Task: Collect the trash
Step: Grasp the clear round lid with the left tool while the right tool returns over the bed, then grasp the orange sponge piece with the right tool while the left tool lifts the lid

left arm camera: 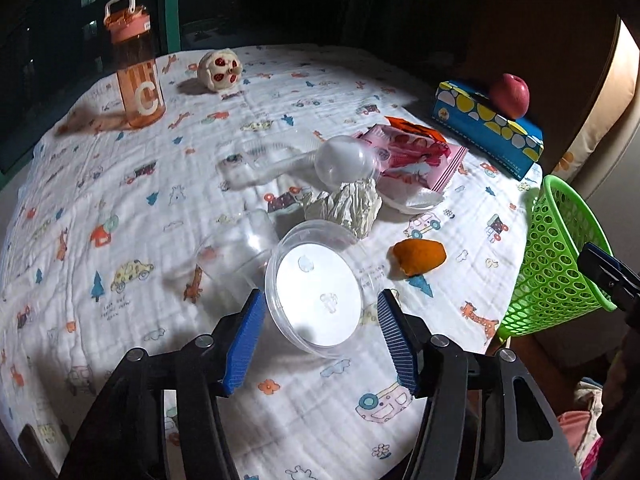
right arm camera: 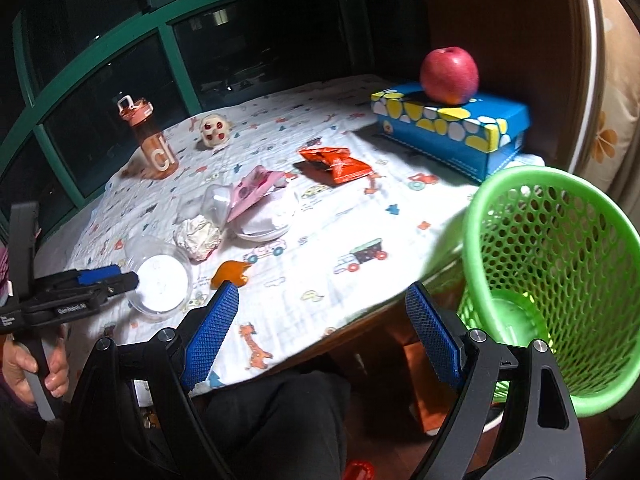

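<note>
Nearest to us, our left gripper point(left arm camera: 322, 330) stands with its blue ribbed pads on either side of a shallow round clear plastic lid point(left arm camera: 316, 288); whether the pads actually press on its rim we cannot tell. Our right gripper point(right arm camera: 320, 330) hangs open over the near table edge, nothing between its pads. To its right a green perforated plastic basket point(right arm camera: 560, 264) stands off the table's right edge, and we see nothing in it.

On the white cartoon-print cloth point(left arm camera: 160, 208) we count one clear plastic cup point(left arm camera: 236, 252) lying on its side just left of the lid, one crumpled paper ball point(left arm camera: 352, 206) beyond it, one orange peel point(left arm camera: 420, 258) to the right, one pink snack wrapper point(left arm camera: 416, 156), one orange-red wrapper point(right arm camera: 338, 164), and one clear dome container point(left arm camera: 344, 160).

Farther off stand one orange water bottle point(left arm camera: 138, 64), one small round toy point(left arm camera: 220, 70), and one blue spotted box point(left arm camera: 488, 128) bearing one red apple point(left arm camera: 510, 94).
</note>
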`<state>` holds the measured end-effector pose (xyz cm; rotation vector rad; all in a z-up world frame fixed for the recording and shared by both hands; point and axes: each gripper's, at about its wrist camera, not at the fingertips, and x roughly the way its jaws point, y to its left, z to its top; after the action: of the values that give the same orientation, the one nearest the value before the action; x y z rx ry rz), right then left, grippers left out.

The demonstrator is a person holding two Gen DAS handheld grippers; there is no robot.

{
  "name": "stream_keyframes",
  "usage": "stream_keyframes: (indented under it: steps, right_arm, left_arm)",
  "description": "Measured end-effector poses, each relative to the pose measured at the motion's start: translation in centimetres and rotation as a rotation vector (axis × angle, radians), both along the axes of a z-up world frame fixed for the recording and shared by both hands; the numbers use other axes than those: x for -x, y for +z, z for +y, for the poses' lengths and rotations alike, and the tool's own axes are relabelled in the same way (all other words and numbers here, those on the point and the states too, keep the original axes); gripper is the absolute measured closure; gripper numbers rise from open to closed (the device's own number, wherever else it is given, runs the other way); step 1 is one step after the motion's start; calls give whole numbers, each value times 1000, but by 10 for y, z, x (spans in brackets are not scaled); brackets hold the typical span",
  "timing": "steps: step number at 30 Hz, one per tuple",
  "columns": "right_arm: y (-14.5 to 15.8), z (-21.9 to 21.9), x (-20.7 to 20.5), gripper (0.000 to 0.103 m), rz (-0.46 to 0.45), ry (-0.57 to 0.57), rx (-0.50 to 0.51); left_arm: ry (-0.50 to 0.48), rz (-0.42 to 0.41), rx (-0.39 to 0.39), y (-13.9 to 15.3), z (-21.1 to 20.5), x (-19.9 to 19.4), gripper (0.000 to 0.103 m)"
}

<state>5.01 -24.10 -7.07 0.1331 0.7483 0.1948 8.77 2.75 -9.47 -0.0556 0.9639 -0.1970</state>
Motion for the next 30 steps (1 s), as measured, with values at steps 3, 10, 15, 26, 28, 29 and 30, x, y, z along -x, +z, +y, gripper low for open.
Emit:
stream_keyframes:
  steps: [3,10,15,26,28,29,30]
  right_arm:
    - [-2,8,-3,18,6,16,1]
    - [-15,25,-10,18,39,53,7]
    - [-23,41,-15,19,57,82,17]
    - [-42,76,-39,29,96,149,30]
    - [-44,84,-45,33,98,164,29]
    - [-46,88,-48,35,101,171,31]
    - [-48,94,-52,36,105,180,33]
  left_arm:
    - [16,31,23,-12,3,-4,54]
    - [47,74,97,-26,18,-8,73]
    - [53,82,128,-28,23,-8,85]
    - [26,29,166,-2,33,3,90]
    - [24,19,169,4,36,6,90]
    - [24,11,169,8,38,8,90]
    - [25,4,172,11,40,9,90]
